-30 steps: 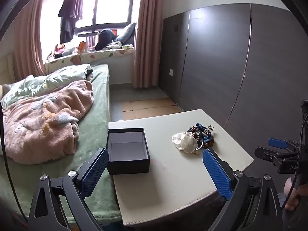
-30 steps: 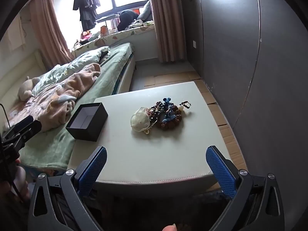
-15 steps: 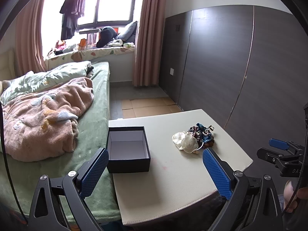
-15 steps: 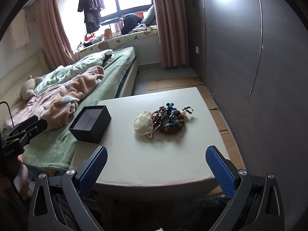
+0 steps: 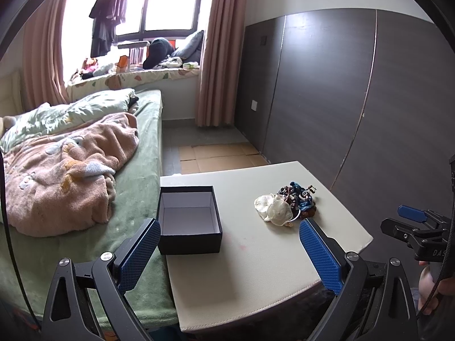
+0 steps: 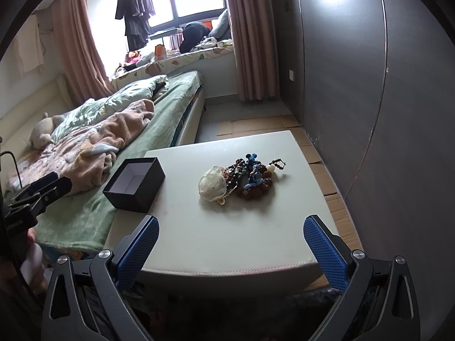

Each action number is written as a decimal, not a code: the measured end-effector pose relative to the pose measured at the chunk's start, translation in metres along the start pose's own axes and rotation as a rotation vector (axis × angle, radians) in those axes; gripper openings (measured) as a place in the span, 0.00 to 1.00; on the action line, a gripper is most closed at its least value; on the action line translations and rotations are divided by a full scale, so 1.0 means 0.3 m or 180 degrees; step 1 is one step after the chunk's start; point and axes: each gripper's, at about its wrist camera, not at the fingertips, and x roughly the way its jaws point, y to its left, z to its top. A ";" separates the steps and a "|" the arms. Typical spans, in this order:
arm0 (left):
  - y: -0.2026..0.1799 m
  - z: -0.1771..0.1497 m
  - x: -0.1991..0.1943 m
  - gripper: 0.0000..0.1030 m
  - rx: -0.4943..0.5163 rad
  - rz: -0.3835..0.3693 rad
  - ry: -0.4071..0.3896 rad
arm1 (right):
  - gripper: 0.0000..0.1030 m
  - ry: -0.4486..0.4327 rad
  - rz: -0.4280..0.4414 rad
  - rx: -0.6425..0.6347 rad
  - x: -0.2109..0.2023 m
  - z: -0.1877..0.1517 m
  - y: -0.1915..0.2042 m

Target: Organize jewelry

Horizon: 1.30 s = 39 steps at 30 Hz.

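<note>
An open black box with a pale inside stands at the left edge of a cream table; it also shows in the right wrist view. A heap of bead bracelets and a whitish mesh pouch lie at the table's right; in the right wrist view the beads lie right of the pouch. My left gripper is open and empty over the table's near edge. My right gripper is open and empty, short of the table's front edge.
A bed with a green cover and a pink blanket runs along the table's left side. A dark panelled wall stands to the right. Cardboard sheets lie on the floor beyond the table.
Both grippers have shifted slightly; the table and its objects sit a little higher and closer in the right wrist view. Nothing on the table has moved.
</note>
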 end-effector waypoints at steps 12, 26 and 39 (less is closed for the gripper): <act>0.001 -0.001 -0.002 0.95 0.0002 -0.0003 -0.0002 | 1.00 -0.0012 0.0043 0.0050 0.001 -0.002 -0.020; 0.000 -0.003 -0.002 0.95 0.0010 -0.0010 -0.0005 | 1.00 -0.0004 0.0010 0.0026 0.002 -0.002 -0.014; -0.006 -0.003 -0.003 0.95 0.0016 -0.0022 -0.0006 | 1.00 0.0002 -0.0006 0.0042 0.007 -0.002 -0.022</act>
